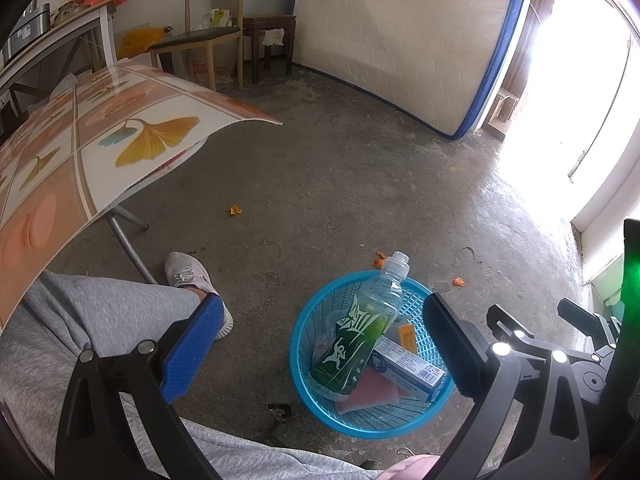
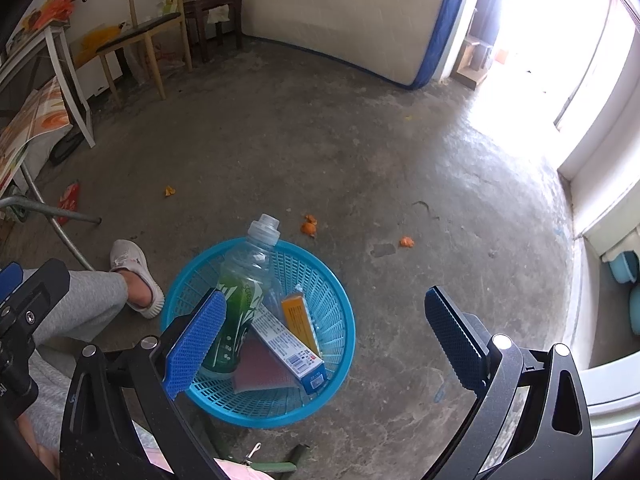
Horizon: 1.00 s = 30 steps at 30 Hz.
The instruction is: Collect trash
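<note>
A basket (image 2: 344,332) stands on the floor (image 2: 320,140). In it a bottle (image 2: 244,280) leans on the far rim, its cap past the edge; beside it to the right lie a long carton (image 2: 288,344) and a smaller box (image 2: 300,316), over what may be a flat pack (image 2: 260,372). Peel scraps (image 2: 309,226) lie on the floor beyond the basket; a shoe (image 2: 136,276) rests to its left, a mattress (image 2: 340,12) stands against the far wall.

Left gripper (image 1: 320,344) and right gripper (image 2: 326,344) empty (jaws wide apart).
</note>
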Available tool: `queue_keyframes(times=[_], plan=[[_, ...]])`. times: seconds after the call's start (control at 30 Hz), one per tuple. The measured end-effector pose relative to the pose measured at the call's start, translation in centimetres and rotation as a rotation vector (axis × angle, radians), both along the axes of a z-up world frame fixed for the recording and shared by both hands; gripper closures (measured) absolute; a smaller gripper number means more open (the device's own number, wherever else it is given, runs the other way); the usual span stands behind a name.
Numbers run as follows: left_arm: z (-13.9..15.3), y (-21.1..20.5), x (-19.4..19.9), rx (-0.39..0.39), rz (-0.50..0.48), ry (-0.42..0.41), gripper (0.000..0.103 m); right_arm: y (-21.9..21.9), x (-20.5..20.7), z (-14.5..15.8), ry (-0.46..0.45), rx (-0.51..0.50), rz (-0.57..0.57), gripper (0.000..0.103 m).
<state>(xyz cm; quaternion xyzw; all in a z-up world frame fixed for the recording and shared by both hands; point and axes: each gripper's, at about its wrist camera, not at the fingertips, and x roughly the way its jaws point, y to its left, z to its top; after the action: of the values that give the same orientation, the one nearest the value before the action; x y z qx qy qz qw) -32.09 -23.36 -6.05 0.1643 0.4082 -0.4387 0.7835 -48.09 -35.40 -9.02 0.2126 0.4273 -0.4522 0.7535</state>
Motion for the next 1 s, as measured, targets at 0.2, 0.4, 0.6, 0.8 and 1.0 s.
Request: queue_keyframes(times=[0.2,0.4,0.6,0.8,1.0], plan=[[-0.14,-0.06,-0.12,-0.002,0.003,0.002,0.005,-0.09,-0.10,-0.06,0.000,-0.001,-0.004,0.008],[-0.16,-0.06,-0.11,-0.002,0.002,0.002,0.005,-0.18,-0.12,-0.17,0.001,-0.001,-0.005,0.008],[-0.15,-0.03,-0.07,-0.002,0.002,0.002,0.005,-0.21,-0.17,-0.10,0.001,0.001,-0.005,0.008],[-0.18,-0.04,-0.11,-0.002,0.002,0.003,0.005,-0.16,-0.27,-0.03,-0.002,-0.001,-0.006,0.008],[-0.26,-0.20,-0.37,-0.004,0.003,0.003,0.005,-0.09,-0.31,-0.02,-0.003,-0.002,-0.008,0.008]])
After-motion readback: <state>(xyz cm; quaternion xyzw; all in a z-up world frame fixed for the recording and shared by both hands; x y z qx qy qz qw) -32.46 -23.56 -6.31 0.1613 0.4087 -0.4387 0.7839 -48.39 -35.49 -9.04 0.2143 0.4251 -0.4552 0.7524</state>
